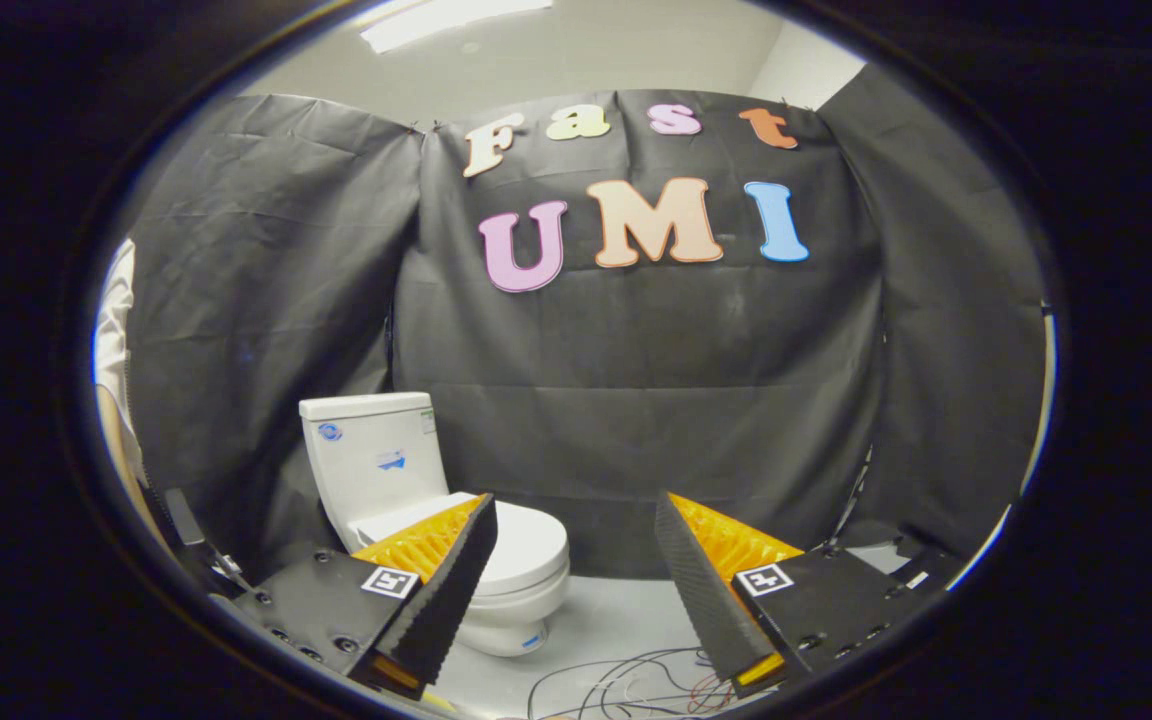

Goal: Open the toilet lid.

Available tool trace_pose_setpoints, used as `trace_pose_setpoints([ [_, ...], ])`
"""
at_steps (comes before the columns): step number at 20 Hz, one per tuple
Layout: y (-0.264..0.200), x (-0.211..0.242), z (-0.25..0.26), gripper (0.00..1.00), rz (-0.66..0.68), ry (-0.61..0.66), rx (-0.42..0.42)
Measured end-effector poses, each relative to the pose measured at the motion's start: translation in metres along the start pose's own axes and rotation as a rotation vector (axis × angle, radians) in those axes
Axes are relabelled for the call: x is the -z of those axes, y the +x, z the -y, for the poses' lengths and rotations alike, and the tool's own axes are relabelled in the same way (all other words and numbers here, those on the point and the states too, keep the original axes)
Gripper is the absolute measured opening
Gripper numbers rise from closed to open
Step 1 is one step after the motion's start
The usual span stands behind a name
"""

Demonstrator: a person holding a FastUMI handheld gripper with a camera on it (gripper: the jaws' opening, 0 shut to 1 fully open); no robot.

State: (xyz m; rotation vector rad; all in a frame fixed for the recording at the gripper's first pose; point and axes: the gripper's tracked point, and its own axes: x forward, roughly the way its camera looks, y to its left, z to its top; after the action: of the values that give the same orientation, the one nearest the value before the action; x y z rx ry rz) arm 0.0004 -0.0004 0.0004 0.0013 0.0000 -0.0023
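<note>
A white toilet [406, 500] stands on the floor against the black cloth wall, some way beyond my fingers and off to the left. Its lid [526, 545] lies flat and closed over the bowl, and the tank [371, 455] rises behind it. My gripper [576, 510] is open, its fingers spread wide with nothing between them. The left finger [441, 575] overlaps the toilet's bowl and hides part of the lid. The right finger [711, 585] is apart from the toilet.
Loose cables [626, 680] lie tangled on the pale floor [616, 610] just ahead of the fingers. Black cloth walls [636, 400] close the booth at the back and sides. A person's sleeve [114, 340] shows at the far left.
</note>
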Motion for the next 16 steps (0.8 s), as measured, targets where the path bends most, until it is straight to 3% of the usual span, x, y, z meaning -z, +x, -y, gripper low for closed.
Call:
trace_pose_setpoints([
  [16, 0.0065, -0.0026, -0.0002, 0.97, 0.009, 0.006, -0.003],
])
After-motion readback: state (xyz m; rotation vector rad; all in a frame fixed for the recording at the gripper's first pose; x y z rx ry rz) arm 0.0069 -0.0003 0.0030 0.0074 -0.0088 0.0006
